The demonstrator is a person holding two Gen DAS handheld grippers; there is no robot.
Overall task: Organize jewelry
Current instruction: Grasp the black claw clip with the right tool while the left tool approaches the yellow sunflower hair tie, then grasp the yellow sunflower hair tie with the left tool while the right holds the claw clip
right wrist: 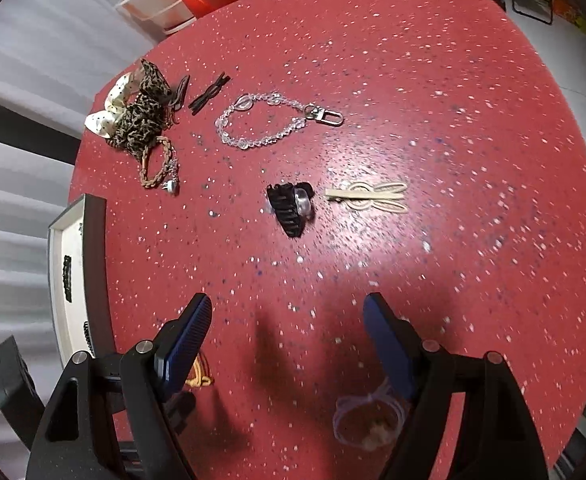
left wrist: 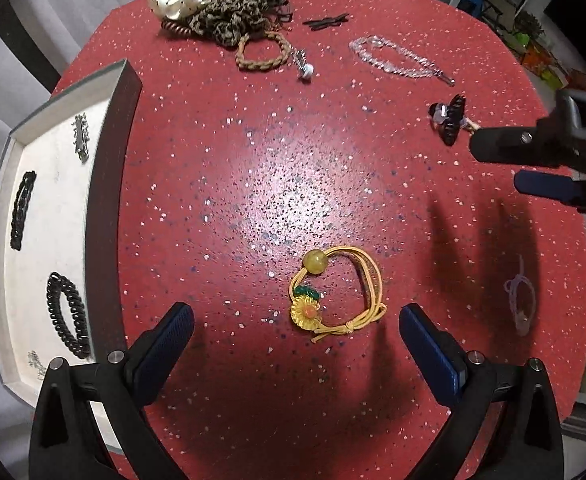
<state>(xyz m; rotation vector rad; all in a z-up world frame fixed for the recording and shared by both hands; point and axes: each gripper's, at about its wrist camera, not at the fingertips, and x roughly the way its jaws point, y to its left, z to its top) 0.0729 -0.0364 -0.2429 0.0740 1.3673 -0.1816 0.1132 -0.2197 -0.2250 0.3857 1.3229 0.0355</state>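
Observation:
A yellow hair tie with a bead and sunflower [left wrist: 335, 294] lies on the red speckled table [left wrist: 277, 168], just ahead of my open, empty left gripper [left wrist: 295, 318]. A white tray [left wrist: 59, 216] at the left holds a silver clip [left wrist: 81, 136], a black braided piece [left wrist: 23, 210] and a black coil tie [left wrist: 67, 314]. My right gripper [right wrist: 289, 318] is open and empty above the table; it shows at the right edge of the left wrist view [left wrist: 505, 168]. Ahead of it lie a black claw clip [right wrist: 291, 204] and a cream clip [right wrist: 371, 197].
Farther off lie a crystal bead chain [right wrist: 267, 125], a braided tan bracelet [left wrist: 261, 52], scrunchies [left wrist: 221, 8] and black hairpins [left wrist: 327, 21]. A clear lilac elastic [right wrist: 367, 416] lies near my right fingers. A plastic bin [right wrist: 165, 0] stands beyond the table.

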